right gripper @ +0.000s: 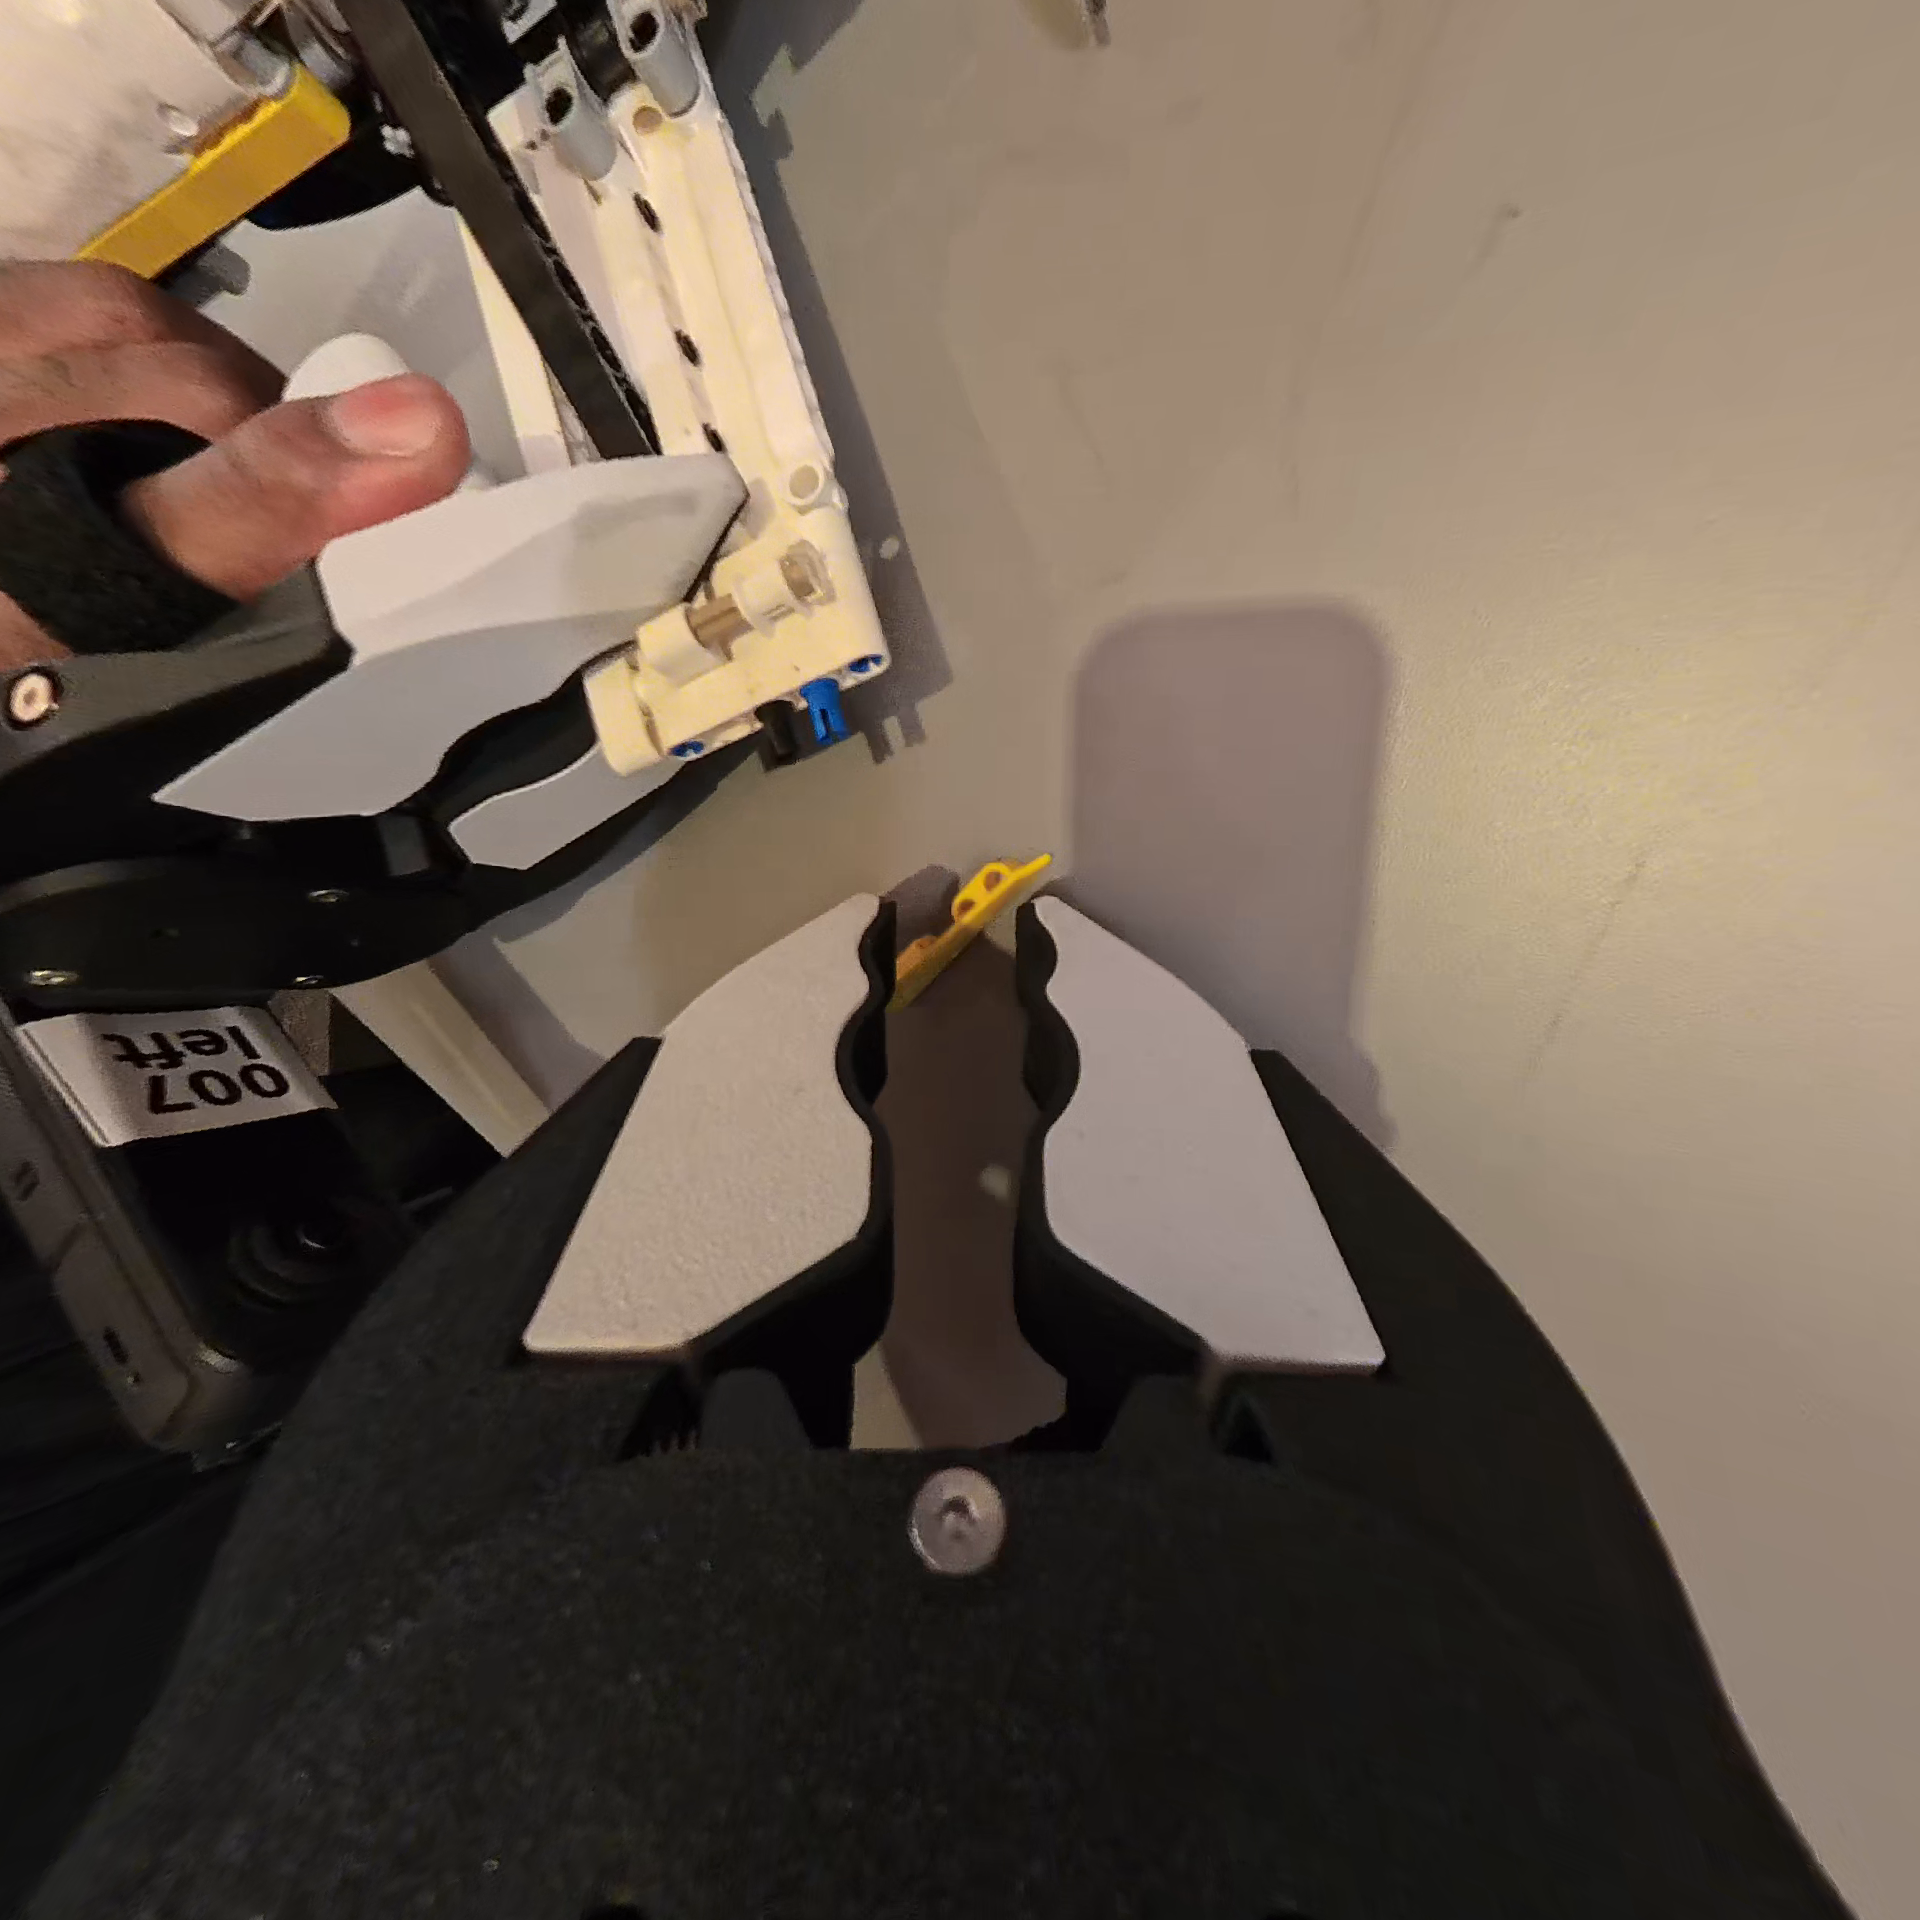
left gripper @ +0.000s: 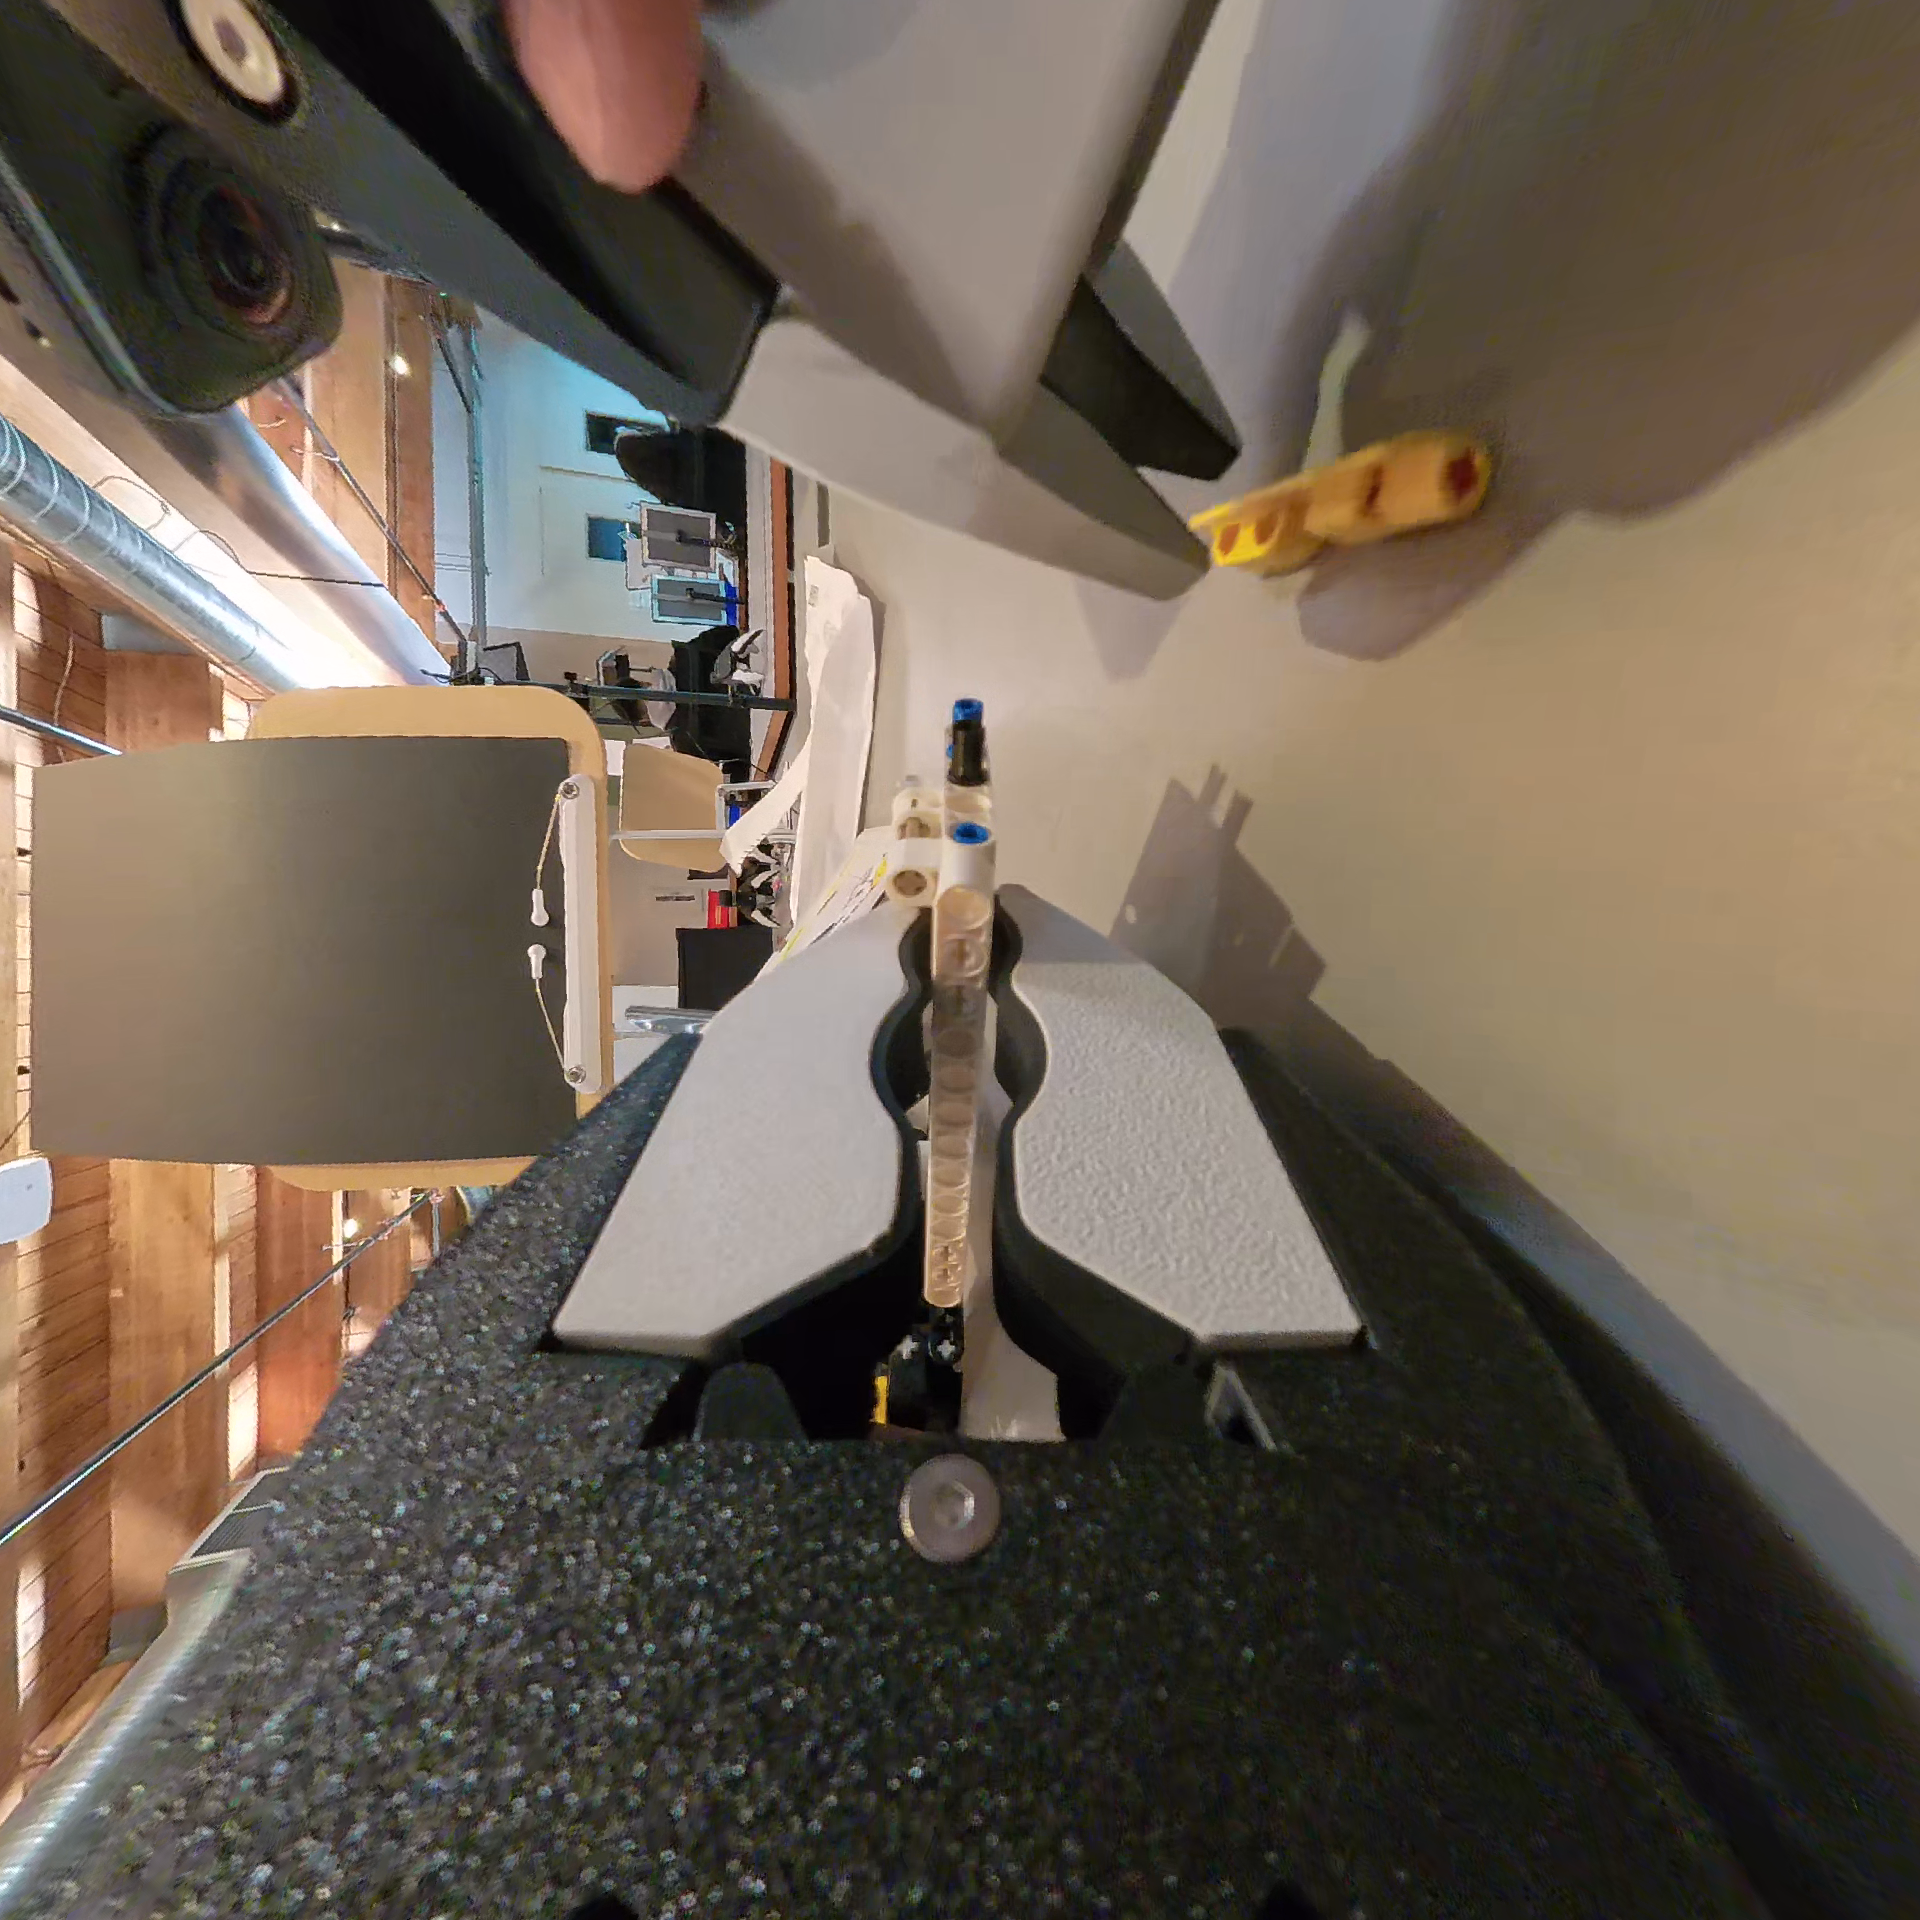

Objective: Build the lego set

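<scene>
My left gripper (left gripper: 961, 914) is shut on the pale beam (left gripper: 956, 1039) of a white building-brick assembly. The assembly's end, with blue pins (left gripper: 966, 712), sticks out past the fingertips. In the right wrist view the same assembly (right gripper: 727, 312) runs up and to the left, clamped between the left gripper's grey fingers (right gripper: 520, 551), with a blue pin (right gripper: 824, 709) at its end. My right gripper (right gripper: 956, 914) is open, tips low over the table. A small yellow holed piece (right gripper: 982, 894) lies slantwise between its fingertips, and the right pad stands clear of it. The left wrist view shows this piece (left gripper: 1340, 499) at the right gripper's fingertip (left gripper: 1143, 499).
A pale grey table (right gripper: 1455, 416) carries everything. A person's hand (right gripper: 260, 468) grips the left gripper. A yellow block (right gripper: 239, 156) sits at the assembly's far end. White paper sheets (left gripper: 842, 707) and a chair with a dark back (left gripper: 301, 945) stand beyond the table. The gap from one gripper's tips to the other's is roughly 7 cm.
</scene>
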Demonstrator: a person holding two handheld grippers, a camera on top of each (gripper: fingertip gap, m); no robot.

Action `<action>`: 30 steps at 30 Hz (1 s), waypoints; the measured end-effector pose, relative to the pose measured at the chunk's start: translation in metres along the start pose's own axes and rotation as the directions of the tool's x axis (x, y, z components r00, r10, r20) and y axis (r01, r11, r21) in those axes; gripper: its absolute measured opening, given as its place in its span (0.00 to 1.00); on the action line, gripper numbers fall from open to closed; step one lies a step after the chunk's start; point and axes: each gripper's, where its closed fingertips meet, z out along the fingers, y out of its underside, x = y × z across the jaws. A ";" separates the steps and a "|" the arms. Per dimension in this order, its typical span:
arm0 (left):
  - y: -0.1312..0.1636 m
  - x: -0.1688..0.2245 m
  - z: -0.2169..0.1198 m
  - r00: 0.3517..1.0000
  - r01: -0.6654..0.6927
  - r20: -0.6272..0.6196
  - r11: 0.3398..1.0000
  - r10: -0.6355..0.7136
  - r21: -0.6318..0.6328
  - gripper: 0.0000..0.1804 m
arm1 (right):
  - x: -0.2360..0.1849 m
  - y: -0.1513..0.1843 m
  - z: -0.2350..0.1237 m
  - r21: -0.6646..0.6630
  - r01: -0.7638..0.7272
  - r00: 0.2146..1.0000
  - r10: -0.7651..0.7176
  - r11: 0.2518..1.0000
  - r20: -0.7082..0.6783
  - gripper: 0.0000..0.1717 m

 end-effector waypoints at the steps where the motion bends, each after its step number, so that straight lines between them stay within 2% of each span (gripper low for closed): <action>1: 0.000 0.000 0.000 1.000 0.004 -0.002 1.000 -0.004 0.000 0.04 | 0.000 0.000 -0.001 -0.001 0.002 1.000 -0.002 1.000 -0.003 0.13; 7: 0.000 0.000 -0.001 1.000 0.011 -0.006 1.000 -0.011 0.001 0.05 | 0.004 0.004 0.005 -0.041 0.000 1.000 -0.001 0.999 -0.019 0.12; 14: 0.000 -0.001 -0.003 1.000 0.016 -0.007 1.000 -0.016 0.001 0.04 | 0.009 -0.001 0.008 -0.081 0.062 0.994 -0.069 0.995 -0.085 0.08; 22: 0.000 0.001 -0.003 1.000 0.011 -0.014 1.000 -0.011 -0.003 0.05 | 0.009 0.003 0.007 -0.152 0.118 0.983 -0.138 0.981 -0.125 0.08; 25: 0.000 0.002 -0.003 1.000 0.008 -0.018 1.000 -0.008 -0.004 0.05 | 0.009 0.006 0.004 -0.156 0.097 0.986 -0.117 0.983 -0.118 0.08; 30: 0.000 0.003 -0.002 1.000 0.007 -0.025 1.000 -0.007 -0.006 0.05 | 0.003 0.007 0.002 -0.124 -0.013 0.998 0.005 0.992 -0.064 0.12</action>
